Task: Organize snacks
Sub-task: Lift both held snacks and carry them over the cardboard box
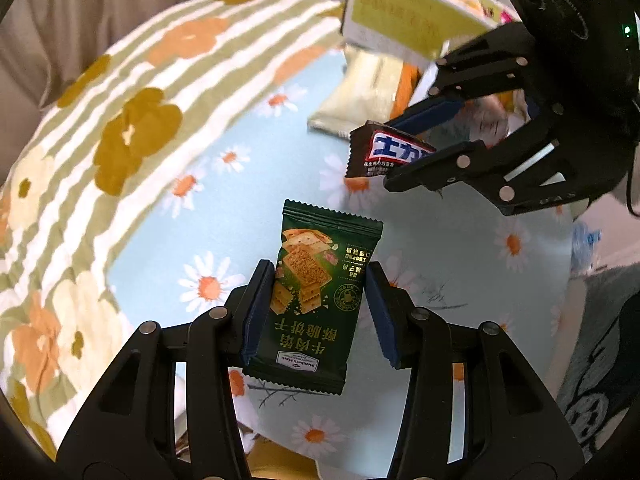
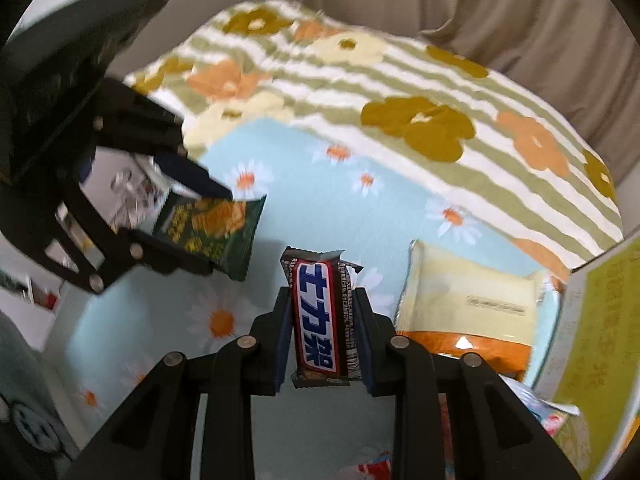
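Note:
My left gripper is shut on a dark green cracker packet and holds it above the bed. It also shows at the left of the right wrist view, with the packet between its fingers. My right gripper is shut on a brown chocolate bar with a blue and red label. In the left wrist view the right gripper is at the upper right with the bar in it. A pale yellow snack bag lies on the light blue daisy sheet, right of the bar.
A yellow-green cardboard box stands at the far side by the yellow bag; its wall fills the right edge of the right wrist view. An orange packet lies under the yellow bag. A striped flowered quilt lies beyond the sheet.

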Motion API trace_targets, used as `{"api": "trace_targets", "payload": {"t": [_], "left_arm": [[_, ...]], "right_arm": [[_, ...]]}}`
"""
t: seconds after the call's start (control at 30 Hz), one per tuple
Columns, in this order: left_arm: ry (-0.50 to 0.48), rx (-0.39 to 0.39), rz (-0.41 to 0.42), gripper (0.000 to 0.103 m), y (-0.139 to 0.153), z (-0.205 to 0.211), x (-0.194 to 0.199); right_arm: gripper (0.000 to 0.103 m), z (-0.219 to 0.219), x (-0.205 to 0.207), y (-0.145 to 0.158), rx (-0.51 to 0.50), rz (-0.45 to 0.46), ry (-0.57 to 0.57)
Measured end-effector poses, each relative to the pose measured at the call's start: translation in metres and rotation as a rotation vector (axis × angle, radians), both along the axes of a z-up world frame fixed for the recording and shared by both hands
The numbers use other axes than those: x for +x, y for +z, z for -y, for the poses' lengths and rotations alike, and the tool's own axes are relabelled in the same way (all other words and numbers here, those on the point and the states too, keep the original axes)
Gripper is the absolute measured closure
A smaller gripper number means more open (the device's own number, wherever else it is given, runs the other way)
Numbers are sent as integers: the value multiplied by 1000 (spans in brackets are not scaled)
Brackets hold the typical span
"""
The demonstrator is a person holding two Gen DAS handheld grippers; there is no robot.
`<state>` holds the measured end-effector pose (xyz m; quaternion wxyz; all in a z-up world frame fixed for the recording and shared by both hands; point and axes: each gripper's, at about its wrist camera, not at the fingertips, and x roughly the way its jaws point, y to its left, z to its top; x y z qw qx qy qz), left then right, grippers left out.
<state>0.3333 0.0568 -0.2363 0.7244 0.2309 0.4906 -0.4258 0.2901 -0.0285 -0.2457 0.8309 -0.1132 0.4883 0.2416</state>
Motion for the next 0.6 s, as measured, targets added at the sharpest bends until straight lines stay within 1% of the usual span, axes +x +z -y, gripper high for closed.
{"api": "trace_targets", "payload": {"t": [0.1,0.13,0.23,0.3,0.33,0.47,0.6], "left_arm": [[32,-30,29,60,24,1,-2],[40,-40,37,60,32,2,-1],[65,-67,65,60,58,12,-2],[74,-88,89,60,77,23,-3],[77,-96,99,60,85,30,-4],[86,-122,156,60,119,68,-10],[109,-159,195,60,146,122,-24]], "right_arm": [[77,8,-4,29,41,38,-53],[77,14,-8,44,63,57,-77],[77,29,-18,75,103,96,-128],[77,41,-22,91,119,114,-153],[77,52,-26,103,127,126,-175],[77,93,-38,129,151,154,-238],[77,144,-53,148,171,177,-282]]}}
